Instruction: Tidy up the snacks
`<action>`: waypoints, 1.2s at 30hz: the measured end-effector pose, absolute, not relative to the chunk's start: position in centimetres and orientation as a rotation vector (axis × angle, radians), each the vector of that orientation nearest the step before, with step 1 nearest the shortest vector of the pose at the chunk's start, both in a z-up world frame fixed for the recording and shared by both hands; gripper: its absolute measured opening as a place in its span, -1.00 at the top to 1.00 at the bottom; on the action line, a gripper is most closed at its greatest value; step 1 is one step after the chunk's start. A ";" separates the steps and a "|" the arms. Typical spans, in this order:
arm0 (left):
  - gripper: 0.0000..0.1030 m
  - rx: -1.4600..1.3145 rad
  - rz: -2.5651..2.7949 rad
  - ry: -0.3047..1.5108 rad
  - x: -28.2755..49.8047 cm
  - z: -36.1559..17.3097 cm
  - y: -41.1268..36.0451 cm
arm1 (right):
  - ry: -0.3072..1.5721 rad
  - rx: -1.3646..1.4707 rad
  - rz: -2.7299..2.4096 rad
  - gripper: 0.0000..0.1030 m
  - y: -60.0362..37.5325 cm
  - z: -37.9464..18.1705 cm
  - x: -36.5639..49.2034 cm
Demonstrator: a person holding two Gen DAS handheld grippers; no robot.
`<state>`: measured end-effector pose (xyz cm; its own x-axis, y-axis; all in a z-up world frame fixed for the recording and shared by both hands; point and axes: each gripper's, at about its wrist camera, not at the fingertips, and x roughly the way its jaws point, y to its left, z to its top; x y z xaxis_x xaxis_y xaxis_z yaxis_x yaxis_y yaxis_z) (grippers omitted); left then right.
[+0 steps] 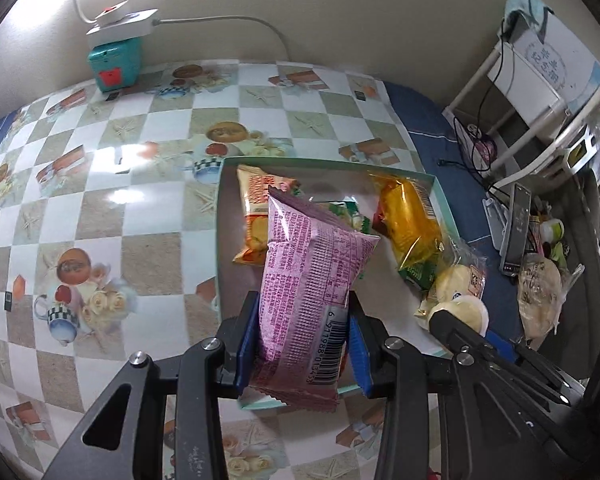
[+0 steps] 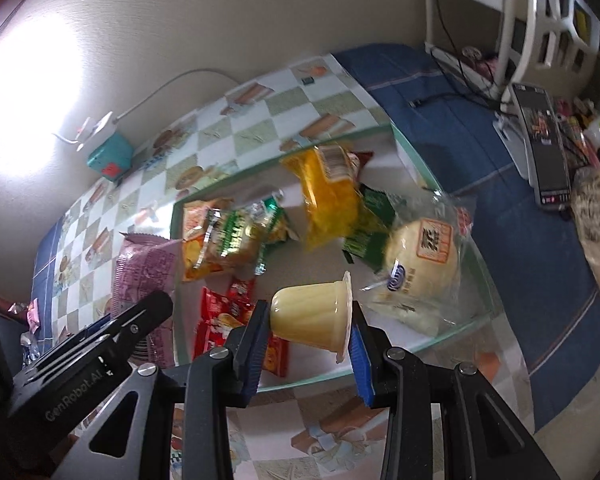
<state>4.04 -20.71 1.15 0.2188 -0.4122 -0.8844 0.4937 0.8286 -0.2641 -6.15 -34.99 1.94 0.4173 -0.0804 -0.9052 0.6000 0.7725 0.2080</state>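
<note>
My left gripper (image 1: 304, 320) is shut on a pink snack packet (image 1: 312, 284) and holds it above the near edge of a shallow green-rimmed box (image 1: 328, 163). My right gripper (image 2: 310, 322) is shut on a pale yellow pudding cup (image 2: 312, 316), lying sideways, over the same box (image 2: 484, 280). Inside the box lie an orange chip bag (image 1: 252, 216), a yellow-orange packet (image 1: 412, 220), a green packet (image 2: 236, 236), a red packet (image 2: 224, 320) and a wrapped white bun (image 2: 420, 268). The pink packet (image 2: 144, 276) and left gripper also show at the left of the right wrist view.
The box sits on a checkered tablecloth (image 1: 100, 200) over a blue cloth (image 2: 500, 184). A teal box with a white power strip (image 1: 116, 60) stands by the wall. A phone on a stand (image 2: 540, 144), a white shelf (image 1: 540, 92) and clutter lie right.
</note>
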 end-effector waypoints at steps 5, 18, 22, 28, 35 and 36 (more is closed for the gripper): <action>0.19 0.010 -0.622 1.213 5.2 0.1 -21.4 | 1.121 0.597 -0.445 0.23 -35.8 -0.2 -5.9; -0.19 0.010 -0.638 1.289 5.6 -2.2 -23.7 | 1.203 0.611 -0.435 0.22 -36.0 -2.7 -5.3; -0.41 0.003 -0.626 1.279 5.7 -1.5 -23.0 | 1.223 0.608 -0.442 0.22 -36.0 -3.0 -5.1; -0.65 0.030 -0.556 1.218 5.4 0.3 -20.5 | 1.222 0.592 -0.447 -0.21 -35.6 -2.7 -4.9; -0.87 0.068 -0.413 1.161 5.1 1.3 -15.6 | 1.183 0.567 -0.481 -0.71 -34.8 -1.5 -6.3; -0.87 0.073 -0.397 1.161 5.0 1.2 -15.1 | 1.177 0.564 -0.487 -0.75 -34.8 -1.4 -6.5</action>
